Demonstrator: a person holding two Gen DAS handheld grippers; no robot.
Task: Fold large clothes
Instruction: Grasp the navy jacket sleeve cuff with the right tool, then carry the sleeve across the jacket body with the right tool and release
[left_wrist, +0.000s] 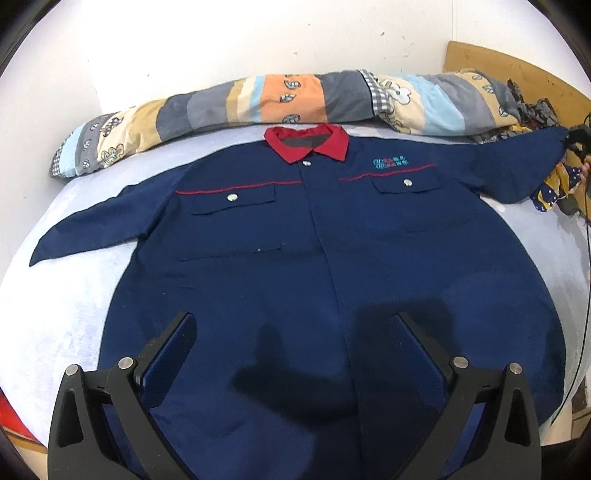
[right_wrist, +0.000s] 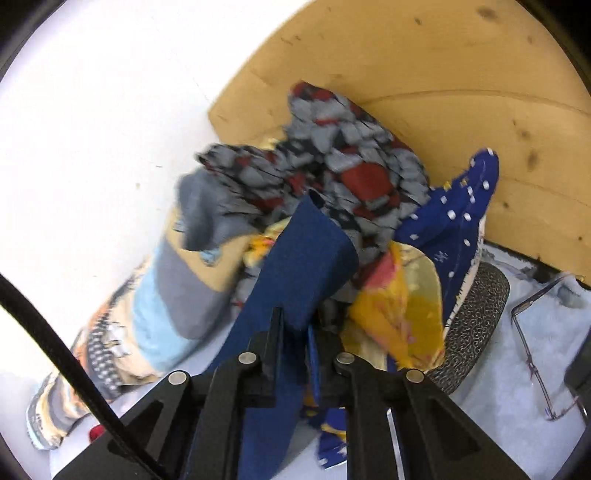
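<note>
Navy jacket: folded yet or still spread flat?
Spread, not folded: the navy jacket lies front-up on the bed, both sleeves out, one cuff clamped in the right tool.

The navy jacket's (left_wrist: 332, 258) hem runs off the bottom edge behind the left gripper (left_wrist: 293, 325). Its chest logo (left_wrist: 390, 161) is too small to read. Beyond its sleeve cuff (right_wrist: 306, 254), the piled clothes (right_wrist: 332, 162) are motion-blurred.

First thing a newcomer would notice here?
The navy jacket with its red collar, spread flat and face-up across the bed, fills the left wrist view. The left tongs hang open above its hem. The right tongs are shut on a sleeve end, beside a heap of patterned clothes.
</note>
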